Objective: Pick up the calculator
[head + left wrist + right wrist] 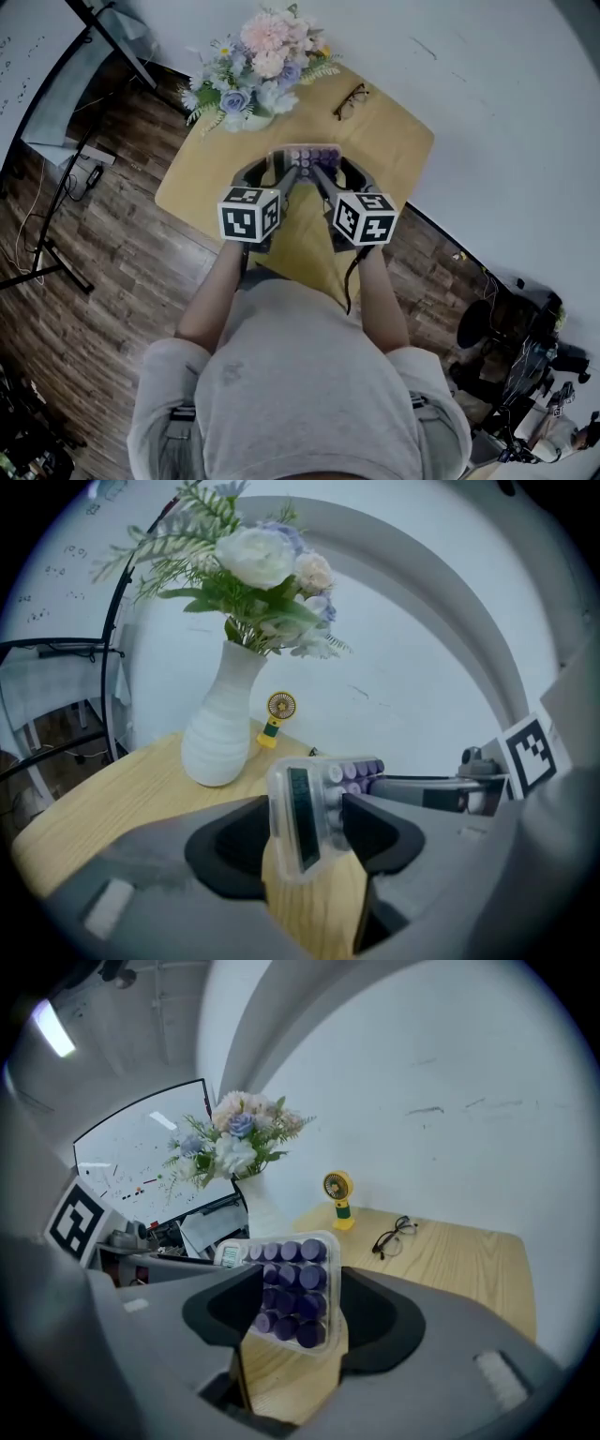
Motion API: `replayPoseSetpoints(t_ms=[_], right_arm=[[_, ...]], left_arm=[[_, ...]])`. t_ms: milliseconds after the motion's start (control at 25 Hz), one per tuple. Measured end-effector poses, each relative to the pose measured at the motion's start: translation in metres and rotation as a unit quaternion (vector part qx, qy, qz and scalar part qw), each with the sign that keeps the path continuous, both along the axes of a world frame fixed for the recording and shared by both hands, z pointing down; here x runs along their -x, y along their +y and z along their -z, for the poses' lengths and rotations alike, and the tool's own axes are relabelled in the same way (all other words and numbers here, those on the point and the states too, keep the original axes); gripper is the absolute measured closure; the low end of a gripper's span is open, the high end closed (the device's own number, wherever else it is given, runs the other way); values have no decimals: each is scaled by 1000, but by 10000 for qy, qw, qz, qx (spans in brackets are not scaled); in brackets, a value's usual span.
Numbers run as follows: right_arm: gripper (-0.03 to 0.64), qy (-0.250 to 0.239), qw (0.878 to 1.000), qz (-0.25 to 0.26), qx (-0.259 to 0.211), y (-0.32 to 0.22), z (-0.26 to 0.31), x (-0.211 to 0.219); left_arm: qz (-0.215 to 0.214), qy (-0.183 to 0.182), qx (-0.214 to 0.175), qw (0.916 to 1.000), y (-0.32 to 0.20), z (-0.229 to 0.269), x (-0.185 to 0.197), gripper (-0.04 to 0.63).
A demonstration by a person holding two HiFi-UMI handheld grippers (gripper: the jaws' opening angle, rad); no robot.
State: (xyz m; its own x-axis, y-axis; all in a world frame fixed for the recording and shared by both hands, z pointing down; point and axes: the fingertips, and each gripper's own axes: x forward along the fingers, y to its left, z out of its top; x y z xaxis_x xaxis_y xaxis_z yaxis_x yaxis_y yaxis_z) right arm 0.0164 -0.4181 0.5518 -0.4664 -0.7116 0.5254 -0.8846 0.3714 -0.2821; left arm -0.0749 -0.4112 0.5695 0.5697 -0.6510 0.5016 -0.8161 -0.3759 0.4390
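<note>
The calculator (314, 155) is a clear-cased slab with purple keys, held up over the wooden table (398, 141) between both grippers. My left gripper (269, 169) is shut on its display end (302, 817); in the left gripper view (305, 834) both jaws press on its sides. My right gripper (337, 171) is shut on the keypad end (292, 1288), and the purple keys fill the gap between its jaws in the right gripper view (295, 1312). The two grippers sit side by side, close together, pointing away from the person and downward.
A white vase of flowers (251, 84) stands at the table's far left corner. A pair of glasses (351, 100) lies at the far right. A small yellow fan (337, 1199) stands near the wall. Dark wood floor surrounds the table, with stands and cables at the left.
</note>
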Motion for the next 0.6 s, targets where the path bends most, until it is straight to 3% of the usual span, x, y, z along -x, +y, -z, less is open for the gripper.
replayPoseSetpoints(t_ms=[600], right_arm=[[354,-130,9950,-221,-969,29,77,-31]], left_arm=[[-224,-179,-1089,9936,21,85,-30,350]])
